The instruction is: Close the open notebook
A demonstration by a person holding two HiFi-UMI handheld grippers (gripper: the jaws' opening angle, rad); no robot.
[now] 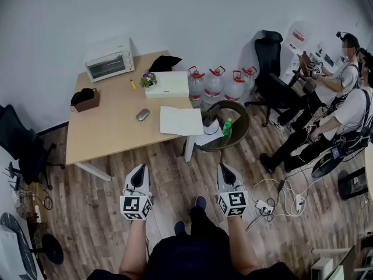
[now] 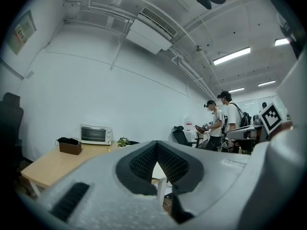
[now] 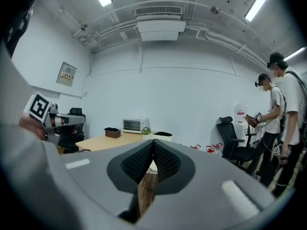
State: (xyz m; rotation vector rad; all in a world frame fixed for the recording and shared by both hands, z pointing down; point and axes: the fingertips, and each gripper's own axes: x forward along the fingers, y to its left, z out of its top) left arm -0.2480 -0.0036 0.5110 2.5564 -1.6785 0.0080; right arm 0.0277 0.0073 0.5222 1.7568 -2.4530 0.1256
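Observation:
The open notebook (image 1: 181, 121) lies flat with white pages up at the near right corner of the wooden table (image 1: 105, 134). Both grippers hang over the wooden floor, well short of the table. My left gripper (image 1: 139, 170) points at the table's front edge, and in the left gripper view its jaws (image 2: 156, 143) meet at the tips with nothing between them. My right gripper (image 1: 225, 168) is held beside it to the right, below the notebook in the head view. Its jaws (image 3: 153, 141) are also shut and empty.
On the table are a toaster oven (image 1: 109, 63), a white box (image 1: 168, 84), a small plant (image 1: 148, 79), a mouse (image 1: 143, 115) and a brown box (image 1: 85, 100). Water jugs (image 1: 214, 83) and a round bin (image 1: 224, 127) stand right of it. People (image 1: 332, 115) sit at right; cables (image 1: 274, 200) lie on the floor.

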